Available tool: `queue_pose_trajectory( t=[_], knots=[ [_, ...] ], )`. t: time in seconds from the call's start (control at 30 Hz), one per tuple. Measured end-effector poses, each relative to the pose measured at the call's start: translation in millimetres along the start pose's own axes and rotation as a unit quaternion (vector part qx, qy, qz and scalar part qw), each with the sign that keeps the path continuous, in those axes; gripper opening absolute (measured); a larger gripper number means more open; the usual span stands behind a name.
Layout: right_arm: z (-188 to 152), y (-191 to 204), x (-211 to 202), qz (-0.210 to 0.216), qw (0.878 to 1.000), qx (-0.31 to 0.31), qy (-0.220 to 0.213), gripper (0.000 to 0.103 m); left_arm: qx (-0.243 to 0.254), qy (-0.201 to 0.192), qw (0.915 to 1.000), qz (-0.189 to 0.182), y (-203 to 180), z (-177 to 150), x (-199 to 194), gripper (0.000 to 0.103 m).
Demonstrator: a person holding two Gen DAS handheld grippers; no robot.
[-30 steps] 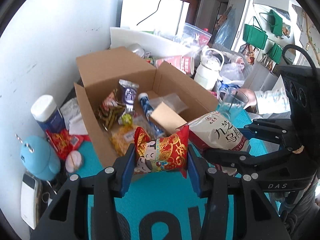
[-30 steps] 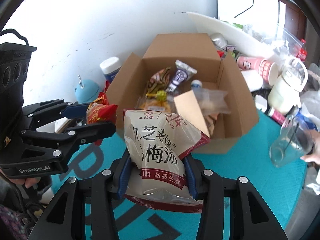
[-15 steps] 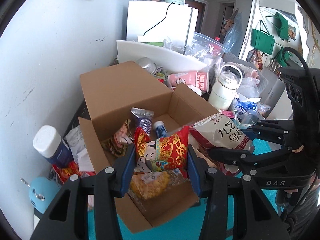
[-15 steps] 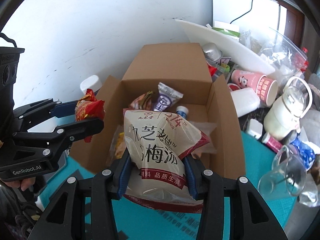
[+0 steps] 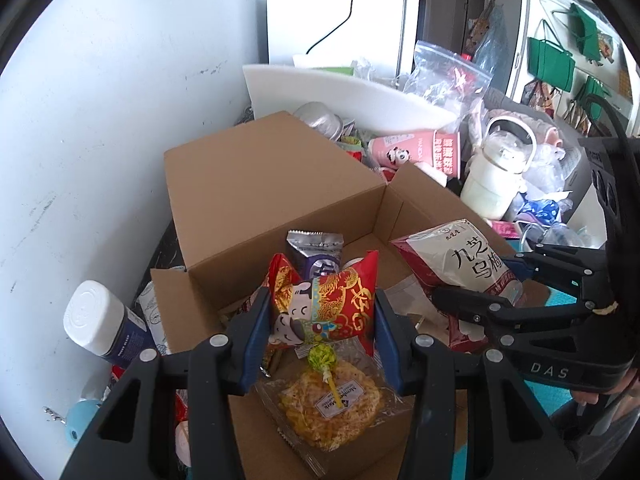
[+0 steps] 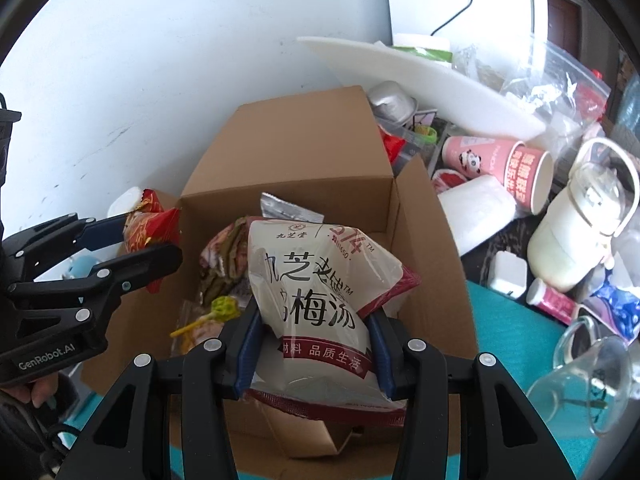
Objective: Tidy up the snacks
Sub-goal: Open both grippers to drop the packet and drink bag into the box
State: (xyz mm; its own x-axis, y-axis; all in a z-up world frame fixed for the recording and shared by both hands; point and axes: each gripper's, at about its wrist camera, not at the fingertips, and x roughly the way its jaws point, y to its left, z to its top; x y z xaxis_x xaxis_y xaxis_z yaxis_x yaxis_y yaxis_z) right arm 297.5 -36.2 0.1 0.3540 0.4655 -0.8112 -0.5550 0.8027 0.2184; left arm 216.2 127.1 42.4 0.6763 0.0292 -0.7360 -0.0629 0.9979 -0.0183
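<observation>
- The cardboard box [image 5: 276, 188] stands open on the teal mat [image 6: 516, 320], its tall back flap upright against the white wall [image 5: 100, 120]; its right side faces a heap of clutter along the table's far edge.
- A white foam board [image 5: 340, 96] lies tilted across the far clutter, behind the box.
- A white kettle [image 6: 576, 236] with a loop handle stands right of the box, past a pink panda paper cup [image 6: 496, 160] lying on its side.
- The white plum-drink bag [image 6: 312, 292] is pinched at its lower half by the right gripper [image 6: 314, 348], both blue pads pressing its sides; it hangs over the box's right half.
- The red snack pack [image 5: 324, 304] with a cartoon figure is pinched between the pads of the left gripper [image 5: 320, 336], held over the box's near left part.
- Inside the box, a clear pack of yellow crisps [image 5: 328, 404] lies at the near wall, under the red pack.
- A purple-and-silver wrapper [image 5: 316, 252] leans near the back wall of the box.
- A white-capped bottle [image 5: 104, 328] lies tilted outside the box's left wall.
- A green-wrapped lollipop [image 5: 322, 358] rests on top of the crisps.
</observation>
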Motion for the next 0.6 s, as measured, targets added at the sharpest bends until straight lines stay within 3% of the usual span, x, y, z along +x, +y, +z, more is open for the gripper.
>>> queue_pose_trajectory(
  t=[0.37,0.6],
  knots=[
    [-7.2,-1.0,30.1,-0.015,1.000,-0.005,0.023,0.048,-0.007,0.062,0.9974,0.036,8.2,-9.8,41.6,0.047],
    [-9.5,1.6,33.3,-0.026,0.999,-0.007,0.031,0.056,-0.017,0.102,0.9934,0.048,13.2,-19.6,59.0,0.049]
  ],
)
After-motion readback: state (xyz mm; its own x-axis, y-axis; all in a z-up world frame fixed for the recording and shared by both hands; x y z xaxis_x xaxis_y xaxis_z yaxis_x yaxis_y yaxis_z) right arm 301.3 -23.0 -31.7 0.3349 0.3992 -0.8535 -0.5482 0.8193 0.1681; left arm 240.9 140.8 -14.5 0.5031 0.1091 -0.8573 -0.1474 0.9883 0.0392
